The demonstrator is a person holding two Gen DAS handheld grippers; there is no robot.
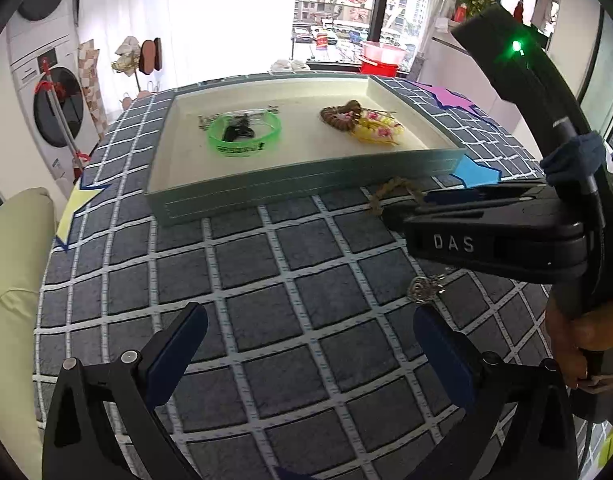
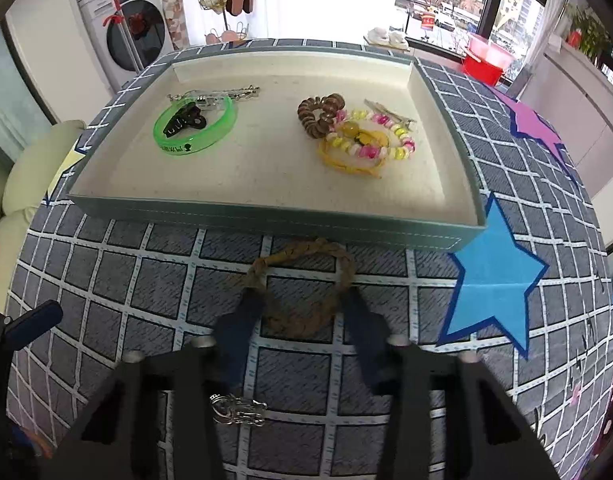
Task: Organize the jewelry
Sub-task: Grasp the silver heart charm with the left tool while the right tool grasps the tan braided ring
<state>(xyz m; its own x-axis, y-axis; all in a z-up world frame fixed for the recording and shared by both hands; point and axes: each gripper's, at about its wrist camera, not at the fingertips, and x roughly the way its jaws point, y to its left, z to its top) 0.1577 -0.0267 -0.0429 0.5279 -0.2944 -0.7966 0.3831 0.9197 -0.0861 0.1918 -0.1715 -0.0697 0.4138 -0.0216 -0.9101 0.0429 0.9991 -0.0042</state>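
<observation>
From your left wrist camera, your left gripper [image 1: 309, 334] hangs with its jaws spread wide over the grey checked tablecloth [image 1: 266, 264], nothing between its blue pads and nothing touched. Ahead sits the teal tray [image 1: 306, 188], holding a green bangle [image 1: 244, 134] with a black hair clip [image 1: 238, 130] inside it, and to the right a brown coil hair tie [image 1: 340, 116] beside a yellow and pink bead bracelet [image 1: 380, 130]. Your right gripper [image 1: 386, 216] reaches in from the right, its tips at the braided brown bracelet [image 1: 390, 194] lying just in front of the tray; a small silver clasp [image 1: 422, 290] rests on the cloth below it. From your right wrist camera, your right gripper [image 2: 300, 312] is partly open, its two blue fingers [image 2: 242, 320] straddling the braided brown bracelet [image 2: 306, 284], each pad meeting the outside of the loop; you cannot tell whether it is truly pinched. The bracelet lies flat on the cloth, just short of the tray's near wall [image 2: 266, 218]. The silver clasp [image 2: 238, 408] sits beneath the gripper body, and a blue paper star [image 2: 494, 276] lies to the right.
</observation>
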